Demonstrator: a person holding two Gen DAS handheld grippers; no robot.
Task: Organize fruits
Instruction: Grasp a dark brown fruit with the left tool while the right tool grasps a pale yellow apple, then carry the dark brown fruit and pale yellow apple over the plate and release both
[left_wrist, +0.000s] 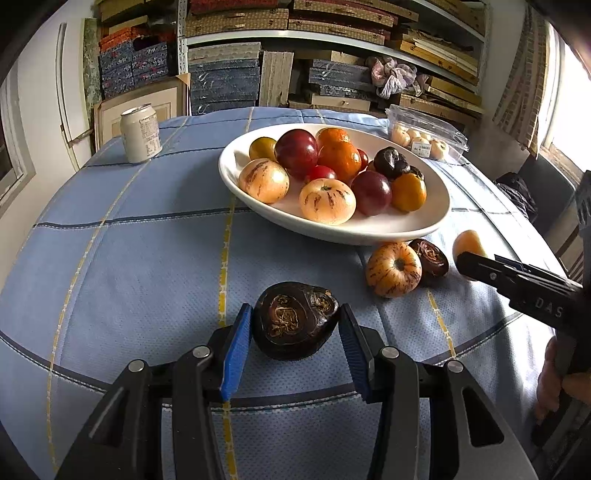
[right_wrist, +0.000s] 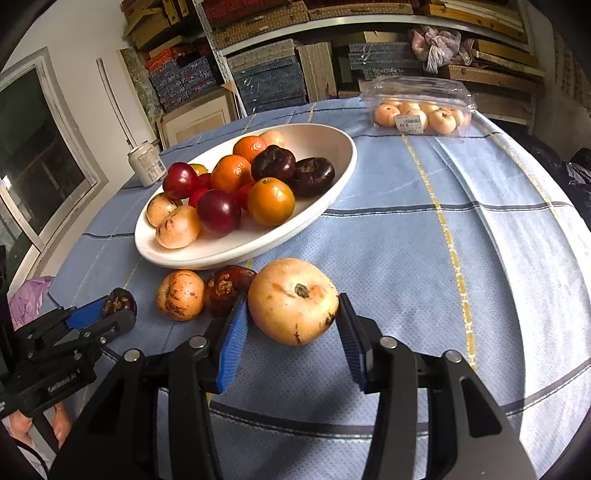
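Gathering the loose fruit into the white bowl (left_wrist: 424, 225) looks like the step in hand. Just in front of the bowl, the left gripper (left_wrist: 295, 325) has its blue pads spread around a dark fruit (left_wrist: 295, 325) on the blue cloth (left_wrist: 129, 277); whether they touch it yet I cannot tell. The right gripper (right_wrist: 293, 314) likewise brackets a pale round fruit (right_wrist: 293, 314), jaws apart or barely touching (contact is unclear). Next, each should probably squeeze gently, lift, and clear the bowl's rim before releasing among the piled fruit.

"DAS" is legible on the right tongs (left_wrist: 476, 264) body.
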